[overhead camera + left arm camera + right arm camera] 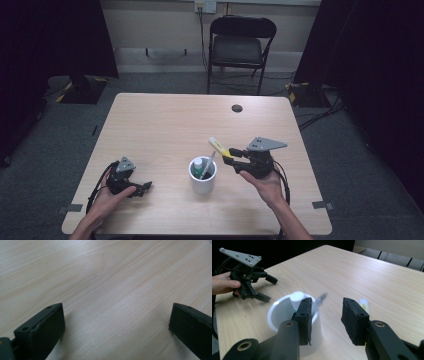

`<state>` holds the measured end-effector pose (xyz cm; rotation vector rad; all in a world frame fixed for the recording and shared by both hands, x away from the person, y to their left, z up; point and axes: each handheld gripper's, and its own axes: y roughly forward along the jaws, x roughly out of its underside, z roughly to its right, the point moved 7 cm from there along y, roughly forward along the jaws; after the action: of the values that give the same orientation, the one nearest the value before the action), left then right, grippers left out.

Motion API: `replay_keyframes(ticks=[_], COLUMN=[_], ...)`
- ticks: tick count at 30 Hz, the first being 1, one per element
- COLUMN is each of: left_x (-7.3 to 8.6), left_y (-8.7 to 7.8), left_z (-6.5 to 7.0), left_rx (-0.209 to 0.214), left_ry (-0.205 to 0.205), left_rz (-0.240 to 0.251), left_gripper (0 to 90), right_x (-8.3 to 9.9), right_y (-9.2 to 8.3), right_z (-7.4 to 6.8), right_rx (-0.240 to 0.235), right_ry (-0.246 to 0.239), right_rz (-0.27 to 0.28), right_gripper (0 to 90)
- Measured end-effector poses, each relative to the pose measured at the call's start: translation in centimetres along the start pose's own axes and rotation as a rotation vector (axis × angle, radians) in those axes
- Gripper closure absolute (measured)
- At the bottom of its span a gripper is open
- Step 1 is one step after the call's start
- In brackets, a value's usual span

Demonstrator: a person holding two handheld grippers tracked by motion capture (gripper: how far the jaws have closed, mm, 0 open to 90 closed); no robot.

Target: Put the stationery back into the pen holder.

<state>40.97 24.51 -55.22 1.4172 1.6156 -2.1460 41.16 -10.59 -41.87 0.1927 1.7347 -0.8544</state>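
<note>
Highlighter (218, 145): yellow body with a pale cap, pinched at its near end by the right gripper, tilted up and to the left above the tabletop, just right of the cup and apart from its rim; seen as a pale blur past the right-hand jaw in the right gripper view (364, 304).
Right gripper (231, 156): jaws drawn close on the highlighter, held above the table in the right hand (265, 181), grey three-cornered plate on top.
Cup (202, 184): white, upright near the table's middle front, between the two grippers; holds a green-and-white marker (199, 165) and a grey pen (208, 164) that leans out to the right.
Left gripper (145, 188): jaws spread wide with bare wood between them, low over the table at front left, well apart from the cup, held in the left hand (107, 196).
Table (165, 120): light wood, a dark round grommet (237, 108) near the far edge.
Chair (240, 45): black, folding, beyond the far edge.
</note>
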Motion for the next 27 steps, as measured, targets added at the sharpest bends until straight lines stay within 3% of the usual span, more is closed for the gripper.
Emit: replay_keyframes(ticks=[9, 14, 20, 22, 24, 27], left_x=[0.0, 0.0, 0.0, 0.0, 0.0, 0.0], left_y=[0.0, 0.0, 0.0, 0.0, 0.0, 0.0], left_z=[0.0, 0.0, 0.0, 0.0, 0.0, 0.0], left_rx=[0.002, 0.002, 0.002, 0.002, 0.002, 0.002], left_ry=[0.001, 0.002, 0.001, 0.001, 0.0, 0.002], left_rz=[-0.001, 0.0, 0.0, -0.001, -0.001, 0.0], left_gripper=[0.0, 0.0, 0.0, 0.0, 0.0, 0.0], right_x=[3.2, 4.1, 5.0, 5.4, 5.6, 5.5], right_y=[0.7, 1.6, 3.1, 3.6, 4.2, 4.9], right_z=[2.9, 4.4, 6.1, 6.3, 6.5, 6.8], right_rx=[0.051, 0.08, 0.126, 0.106, 0.119, 0.114], right_ry=[0.077, 0.086, 0.064, 0.096, 0.072, 0.074], right_rz=[-0.061, -0.091, -0.143, -0.151, -0.168, -0.167], right_gripper=[51.0, 48.9, 50.6, 50.7, 51.0, 51.2])
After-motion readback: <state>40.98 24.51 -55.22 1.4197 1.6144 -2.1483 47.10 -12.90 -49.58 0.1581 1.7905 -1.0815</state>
